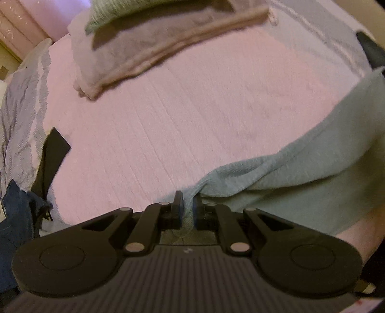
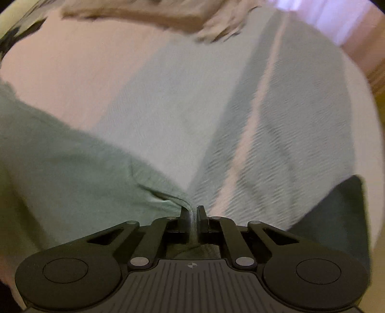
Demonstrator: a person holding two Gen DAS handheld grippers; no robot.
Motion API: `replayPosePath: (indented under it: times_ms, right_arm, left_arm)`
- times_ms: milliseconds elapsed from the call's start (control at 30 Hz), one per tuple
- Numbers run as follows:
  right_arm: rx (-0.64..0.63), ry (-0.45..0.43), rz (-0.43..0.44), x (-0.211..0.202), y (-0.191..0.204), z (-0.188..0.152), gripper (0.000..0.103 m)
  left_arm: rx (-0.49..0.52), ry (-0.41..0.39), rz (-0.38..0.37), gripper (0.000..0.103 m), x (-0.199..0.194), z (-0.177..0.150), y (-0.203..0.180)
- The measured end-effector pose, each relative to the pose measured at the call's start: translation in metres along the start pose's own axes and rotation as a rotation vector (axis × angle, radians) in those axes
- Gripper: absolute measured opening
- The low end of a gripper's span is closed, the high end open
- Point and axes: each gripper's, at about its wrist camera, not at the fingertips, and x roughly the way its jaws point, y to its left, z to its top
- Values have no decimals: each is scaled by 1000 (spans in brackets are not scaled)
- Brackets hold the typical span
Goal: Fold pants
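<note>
The pale green pants [image 1: 300, 173] lie on a pink bedsheet [image 1: 168, 125]. In the left wrist view they stretch from my left gripper [image 1: 188, 204] up toward the right edge. That gripper is shut on a bunched edge of the fabric. In the right wrist view the green pants [image 2: 60, 173] fill the lower left, and two pale legs [image 2: 173, 108] run away toward the top right with a strip of pink sheet between them. My right gripper [image 2: 191, 214] is shut on a pinched fold of the same cloth. Both views are blurred.
A folded beige-grey garment [image 1: 149, 48] with a green item [image 1: 115, 12] on top lies at the far side of the bed. A crumpled lilac blanket [image 1: 21, 115], a black strap [image 1: 51, 159] and dark blue cloth [image 1: 16, 216] sit at the left. A dark object [image 2: 336, 216] is at lower right.
</note>
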Motion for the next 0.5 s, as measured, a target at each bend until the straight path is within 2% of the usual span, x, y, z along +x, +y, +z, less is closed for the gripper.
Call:
replayPosePath:
  times_ms: [67,167,200,233,267,367,500]
  right_arm:
    - [36,-4,-33,4,-14,18,2]
    - [143,3,-78,42,-38,42,5]
    - [187,24,-105,61,-45,46,23]
    - [215,45,-157,77,-46,50,35]
    - [230,60,-209,87,-45,53,47]
    - [262,-3,-238,92,-23,52,48]
    - [236,-49,-208,76,21,41,48]
  left_arm:
    - [-22,4,-7,6,7,29,19]
    - [-81,3,-1,8,55,75,46]
    - [-111,18,6,14,80,89,53]
    - [-146,27,45,14,107,100,59]
    - [-159,42,80,14,127,104,64]
    - [-153,44,143,14,163,105,68]
    - [-172,30,98,16,159,72,54]
